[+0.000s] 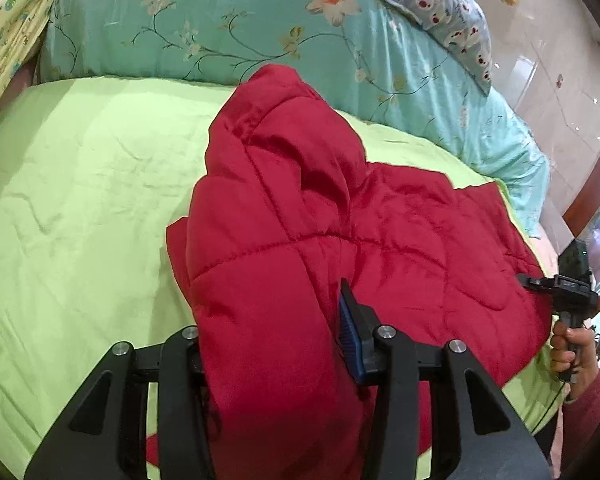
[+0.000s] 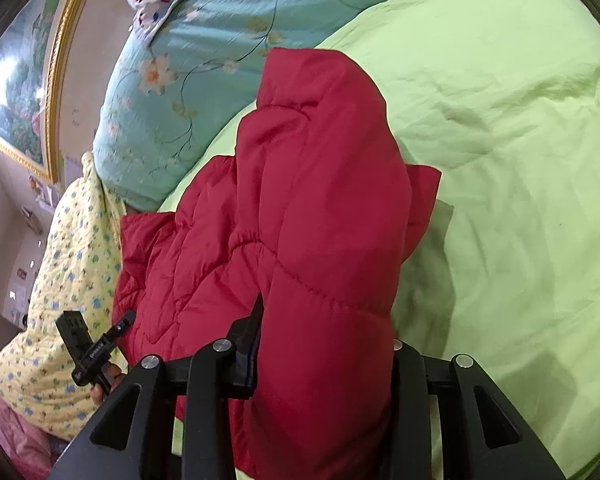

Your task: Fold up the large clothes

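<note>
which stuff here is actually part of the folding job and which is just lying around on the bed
Part of the job:
red quilted jacket
left hand-held gripper, shut on the jacket
right hand-held gripper, shut on the jacket
green bedsheet, the folding surface

Just lying about:
teal floral quilt
spotted pillow
yellow patterned blanket
framed picture

My left claw (image 1: pixel 278 344) is black, silver-screwed, blue-padded; my right claw (image 2: pixel 324 348) matches; my sleeve (image 1: pixel 584 404) is red.
</note>
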Available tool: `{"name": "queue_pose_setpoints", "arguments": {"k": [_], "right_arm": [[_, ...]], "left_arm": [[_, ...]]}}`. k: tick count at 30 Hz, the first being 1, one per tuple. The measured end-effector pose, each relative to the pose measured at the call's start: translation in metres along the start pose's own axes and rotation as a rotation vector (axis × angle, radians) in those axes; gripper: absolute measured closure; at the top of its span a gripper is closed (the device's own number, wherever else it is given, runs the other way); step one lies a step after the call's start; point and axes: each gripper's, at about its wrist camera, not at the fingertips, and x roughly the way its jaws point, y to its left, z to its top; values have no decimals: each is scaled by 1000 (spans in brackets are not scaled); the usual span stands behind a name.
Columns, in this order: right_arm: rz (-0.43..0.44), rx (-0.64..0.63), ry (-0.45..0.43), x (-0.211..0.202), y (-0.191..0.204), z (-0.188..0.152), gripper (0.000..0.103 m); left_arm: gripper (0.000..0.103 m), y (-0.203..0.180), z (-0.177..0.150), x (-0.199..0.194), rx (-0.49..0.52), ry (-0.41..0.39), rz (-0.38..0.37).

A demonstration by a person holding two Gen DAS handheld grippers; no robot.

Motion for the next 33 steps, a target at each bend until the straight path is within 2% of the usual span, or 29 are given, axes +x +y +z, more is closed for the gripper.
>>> {"name": "queue_pose_setpoints", "arguments": {"k": [7, 11, 13, 14, 15, 19, 24, 28, 33], "right_arm": [[-32, 21, -32, 3, -5, -2, 56], [-57, 34, -47, -1, -10, -3, 43], [-81, 35, -62, -4, -9, -4, 38], [-89, 32, -65, -5, -9, -4, 38], [-100, 25, -67, -6, -7, -5, 37], [-146, -4, -75, -8, -1, -7, 37], [-204, -25, -88, -14, 6, -7, 34], [-258, -57, -120, -25, 15, -9, 35], [-324, -100, -209, -47, 32, -12, 35]], "left_arm": [[47, 5, -1, 12, -14, 18, 24], [31, 9, -1, 2, -43, 16, 59], [26, 12, -3, -2, -55, 12, 72], [19, 14, -3, -5, -66, 14, 96], [17, 14, -3, -7, -73, 10, 113], [17, 14, -3, -18, -90, -17, 143], [17, 8, -1, -35, -79, -76, 224], [17, 5, 1, -50, -86, -107, 195], [17, -12, -1, -54, -48, -102, 158]]}}
